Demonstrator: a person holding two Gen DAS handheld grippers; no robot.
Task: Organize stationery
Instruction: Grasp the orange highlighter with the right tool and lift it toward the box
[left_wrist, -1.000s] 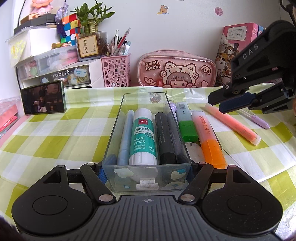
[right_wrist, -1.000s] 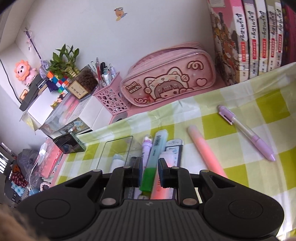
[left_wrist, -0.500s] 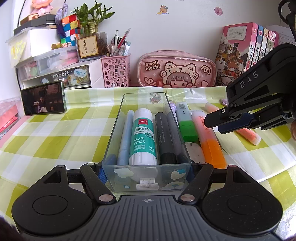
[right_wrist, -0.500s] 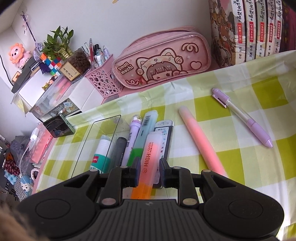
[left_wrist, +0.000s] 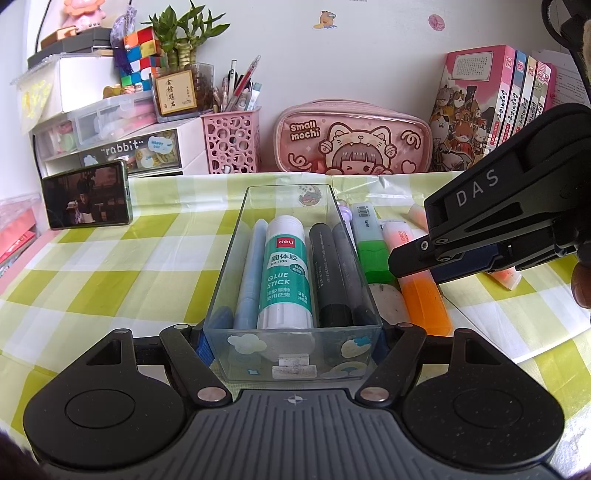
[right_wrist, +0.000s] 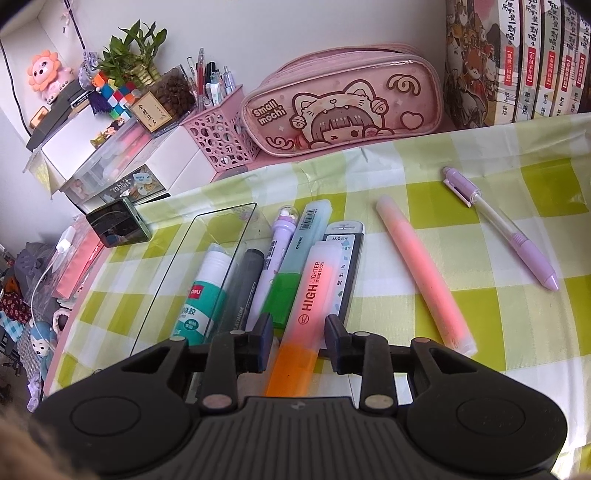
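Note:
A clear plastic organizer box (left_wrist: 293, 354) stands on the checked cloth, and my left gripper (left_wrist: 293, 341) is shut on its near end. Inside lie a glue stick (left_wrist: 283, 273), a blue pen and dark markers. My right gripper (right_wrist: 300, 341) is open, its fingers straddling an orange highlighter (right_wrist: 308, 306) that lies on the cloth beside the box; it also shows in the left wrist view (left_wrist: 421, 295). A green highlighter (right_wrist: 295, 266), a purple pen (right_wrist: 275, 251) and a correction tape lie alongside.
A pink highlighter (right_wrist: 424, 273) and a lilac pen (right_wrist: 502, 230) lie further right. At the back stand a pink pencil case (right_wrist: 343, 107), a pink pen holder (right_wrist: 218, 136), books (right_wrist: 517, 59), drawers and a phone (left_wrist: 86, 194).
My right gripper has come down and forward over the orange highlighter, and its fingers now straddle it. The left gripper and box have not moved.

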